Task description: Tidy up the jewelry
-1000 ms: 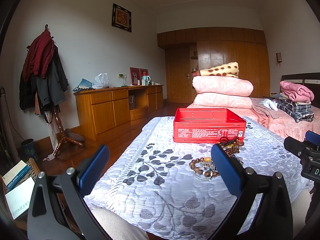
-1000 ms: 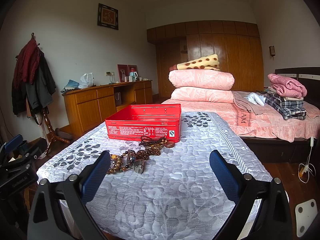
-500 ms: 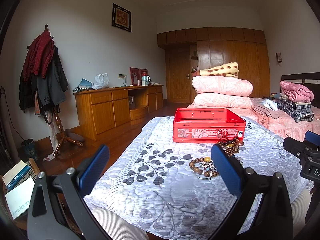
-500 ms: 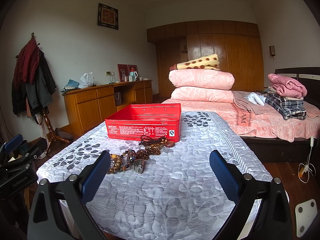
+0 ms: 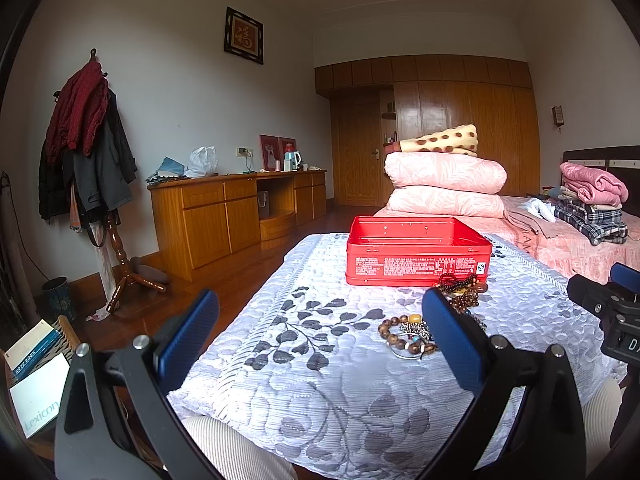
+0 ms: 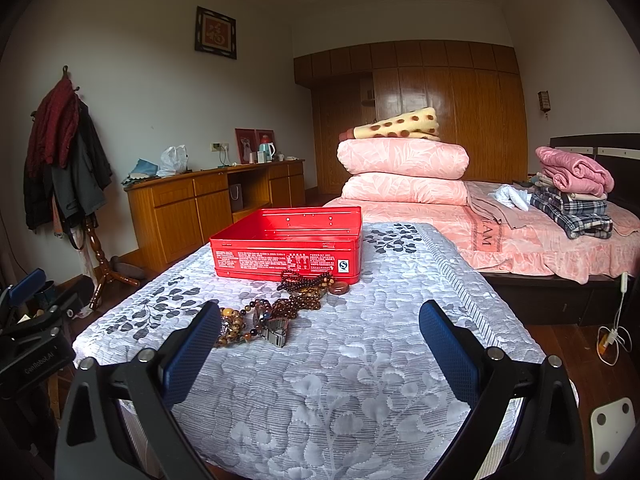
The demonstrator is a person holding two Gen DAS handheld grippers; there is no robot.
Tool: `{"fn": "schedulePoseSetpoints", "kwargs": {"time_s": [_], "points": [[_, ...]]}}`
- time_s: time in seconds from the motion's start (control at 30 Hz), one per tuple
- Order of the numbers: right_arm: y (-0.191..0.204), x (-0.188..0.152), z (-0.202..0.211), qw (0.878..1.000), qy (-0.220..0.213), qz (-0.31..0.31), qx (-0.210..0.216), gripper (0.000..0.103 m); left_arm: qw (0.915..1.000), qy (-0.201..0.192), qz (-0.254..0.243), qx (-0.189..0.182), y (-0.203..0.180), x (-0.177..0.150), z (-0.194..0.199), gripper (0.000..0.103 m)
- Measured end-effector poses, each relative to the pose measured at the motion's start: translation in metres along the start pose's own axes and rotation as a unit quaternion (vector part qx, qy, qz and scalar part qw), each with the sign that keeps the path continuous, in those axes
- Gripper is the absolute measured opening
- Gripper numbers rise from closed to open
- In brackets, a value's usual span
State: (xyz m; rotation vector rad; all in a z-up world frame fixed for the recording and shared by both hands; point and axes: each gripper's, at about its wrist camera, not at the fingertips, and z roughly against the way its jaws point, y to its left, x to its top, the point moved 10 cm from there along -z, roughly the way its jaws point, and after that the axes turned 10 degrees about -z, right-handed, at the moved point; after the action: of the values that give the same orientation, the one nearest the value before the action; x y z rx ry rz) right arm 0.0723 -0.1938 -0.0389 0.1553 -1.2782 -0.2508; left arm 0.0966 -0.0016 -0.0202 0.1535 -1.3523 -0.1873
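Red tin [image 6: 288,246], lidless, on quilted table [image 6: 360,360]; bead jewelry [image 6: 280,304] heaped before it. Left gripper [image 5: 320,336], right gripper [image 6: 320,336]: jaws spread, empty.

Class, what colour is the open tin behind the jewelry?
The tin is bright red; right wrist view shows it best.

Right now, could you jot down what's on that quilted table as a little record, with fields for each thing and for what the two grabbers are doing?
surface: white quilted cover with grey leaf print
red tin box: open, no lid seen, at the far middle of the cover; inside not visible
jewelry pile: bead bracelets and strands heaped on the cover just in front of the box, none in it that shows
left gripper: open, holding nothing, short of the pile
right gripper: open, holding nothing, short of the pile
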Motion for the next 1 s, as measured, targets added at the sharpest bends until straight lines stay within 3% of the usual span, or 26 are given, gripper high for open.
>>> {"fn": "schedulePoseSetpoints", "kwargs": {"time_s": [1.0], "points": [[0.004, -0.009, -0.011, 1.0, 0.007, 0.007, 0.005, 0.097, 1.0, 0.0, 0.006, -0.003, 0.004, -0.011, -0.01, 0.098]]}}
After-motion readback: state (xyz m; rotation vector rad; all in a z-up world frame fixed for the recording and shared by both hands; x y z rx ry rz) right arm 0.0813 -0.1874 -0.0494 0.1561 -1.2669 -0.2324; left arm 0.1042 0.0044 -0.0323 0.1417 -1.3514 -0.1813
